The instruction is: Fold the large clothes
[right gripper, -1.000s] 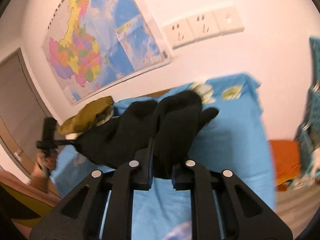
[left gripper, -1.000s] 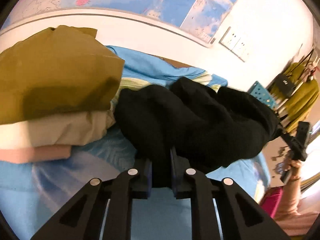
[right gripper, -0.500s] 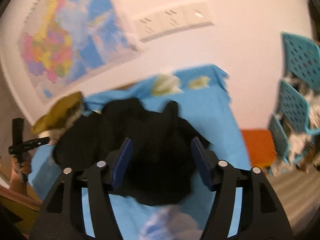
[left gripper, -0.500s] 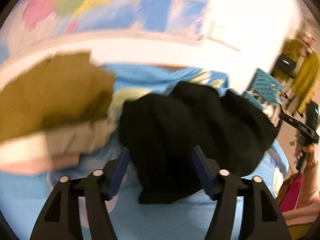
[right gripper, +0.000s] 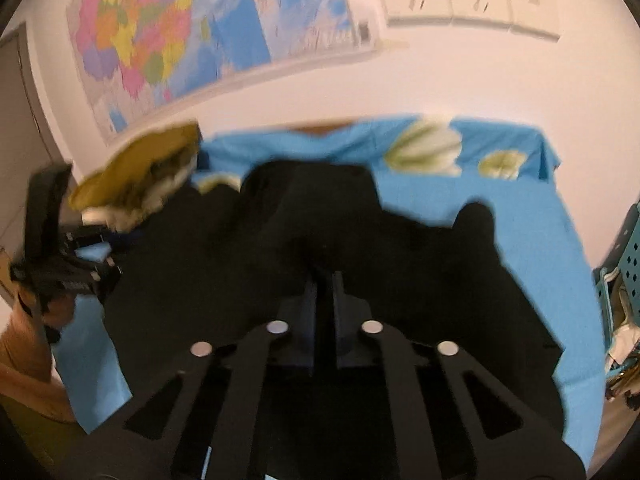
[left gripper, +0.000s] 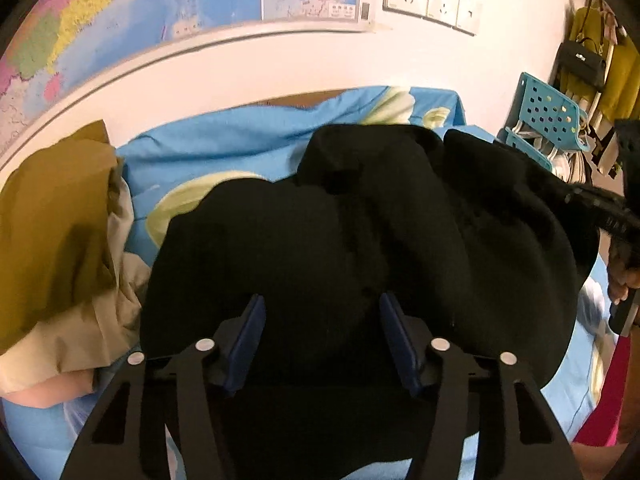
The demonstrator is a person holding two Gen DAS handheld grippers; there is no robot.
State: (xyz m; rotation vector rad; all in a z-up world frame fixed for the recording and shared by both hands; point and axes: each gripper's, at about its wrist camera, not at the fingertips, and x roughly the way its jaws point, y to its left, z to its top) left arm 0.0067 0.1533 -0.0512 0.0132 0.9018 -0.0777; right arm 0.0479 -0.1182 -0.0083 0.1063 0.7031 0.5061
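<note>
Room: white wall with a coloured map poster (right gripper: 168,36) at 11 o'clock and a row of white wall sockets (right gripper: 468,4) at 1 o'clock.
Surface: bed under a blue sheet with pale flower print (right gripper: 436,172), set against the wall.
Task item: large black fabric garment (left gripper: 360,240), crumpled in a mound at the centre of the bed, spread from 9 to 3 o'clock in the right wrist view.
Left gripper (left gripper: 320,336): blue-padded fingers stand half apart, just been closing in; black cloth bulges between them, pads not seen pressing it.
Right gripper (right gripper: 325,300): fingers have just been closing and are now nearly together, pinching a ridge of the black garment.
Stack: folded olive, beige and pink clothes (left gripper: 56,232) at 9 o'clock, touching the garment's edge.
Side: turquoise perforated plastic basket (left gripper: 548,112) at 2 o'clock, beyond the bed.
</note>
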